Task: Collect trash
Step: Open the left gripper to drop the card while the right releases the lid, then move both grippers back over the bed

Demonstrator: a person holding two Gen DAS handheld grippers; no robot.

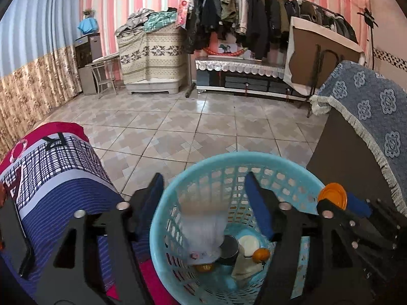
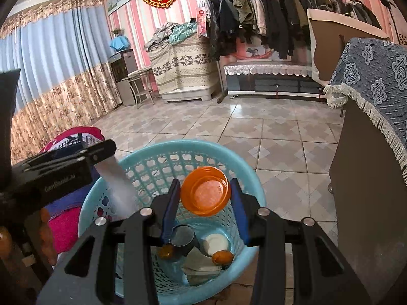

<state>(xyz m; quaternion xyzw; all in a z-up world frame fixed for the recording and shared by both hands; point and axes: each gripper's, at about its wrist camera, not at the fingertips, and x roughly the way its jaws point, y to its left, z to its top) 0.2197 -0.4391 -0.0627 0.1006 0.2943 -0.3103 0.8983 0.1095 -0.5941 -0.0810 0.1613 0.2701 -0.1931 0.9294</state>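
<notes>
While the orange lid (image 2: 205,194) is sitting pinched edge to edge between the blue pads of the right gripper (image 2: 206,203), directly above the mouth of the blue basket (image 2: 142,160), it is looking like thin, light, stiff plastic. I judge its smooth rim likely to be slipping if the squeeze is easing, so opposite points on the rim are the right place for holding it.

To the left, the left gripper (image 1: 203,203) is standing with its jaws wide apart over the basket, pressing on nothing, while a pale crumpled wrapper (image 1: 203,226) is lying between and below them, seemingly dropping in; it is looking soft and nearly weightless.

Lower in the basket, a dark can (image 2: 184,239), a white cup (image 2: 216,244) and some orange peel (image 2: 223,256) are lying.

Outward, the basket is standing on a glossy tiled floor (image 2: 254,127), with a patterned bedcover (image 1: 58,167) at near left and a fringed blue cloth (image 2: 376,81) draping furniture at right. At the far wall, a clothes rack (image 2: 279,12) is hanging full.
</notes>
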